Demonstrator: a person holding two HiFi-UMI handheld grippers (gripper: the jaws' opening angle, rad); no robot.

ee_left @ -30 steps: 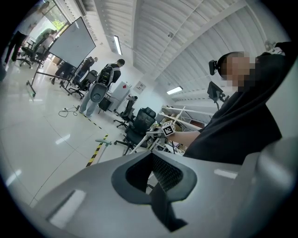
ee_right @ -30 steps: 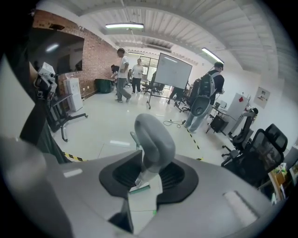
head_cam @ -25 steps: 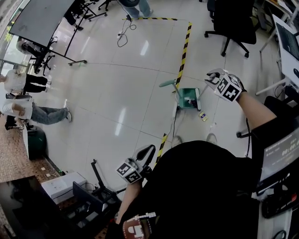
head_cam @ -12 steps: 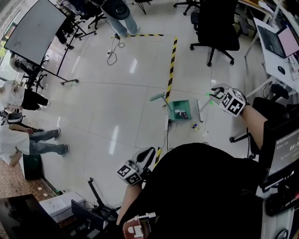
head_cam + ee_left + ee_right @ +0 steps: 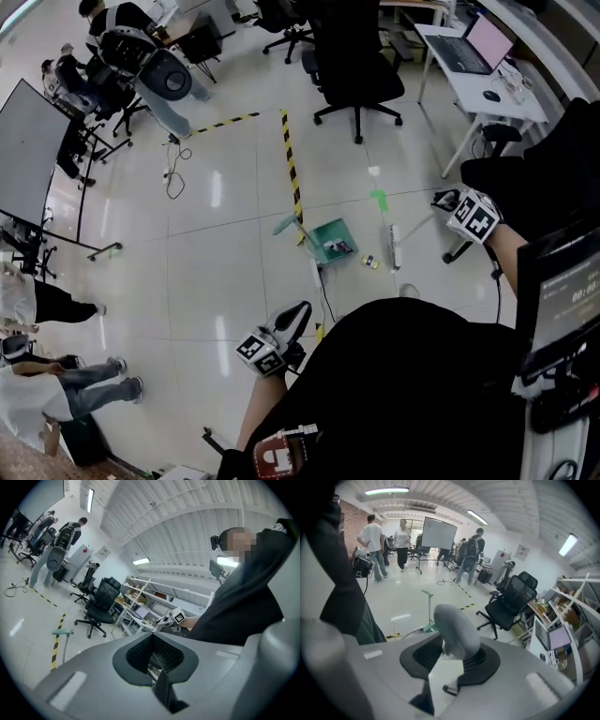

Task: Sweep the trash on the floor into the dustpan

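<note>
A green dustpan (image 5: 328, 240) stands on the white floor with its long handle (image 5: 286, 223) upright; small scraps lie inside it. A few bits of trash (image 5: 371, 262) lie just right of it. Beside them rests the white broom head (image 5: 395, 246), its thin stick rising to my right gripper (image 5: 448, 200). That gripper (image 5: 452, 651) is shut on the broom's rounded grey handle end (image 5: 456, 629). My left gripper (image 5: 298, 315) hangs near my waist, away from the dustpan, and its jaws (image 5: 152, 641) are shut with nothing between them. The dustpan handle (image 5: 63, 633) shows far off.
Yellow-black tape (image 5: 292, 164) runs across the floor to the dustpan, and a cable (image 5: 325, 298) trails from it toward me. Black office chairs (image 5: 354, 70) and a desk with a laptop (image 5: 487, 47) stand behind. People (image 5: 47, 375) stand at the far left.
The head view has swung, so dustpan and broom now sit lower and further left. My right gripper with the broom has drifted right. The left gripper has stayed at my waist.
</note>
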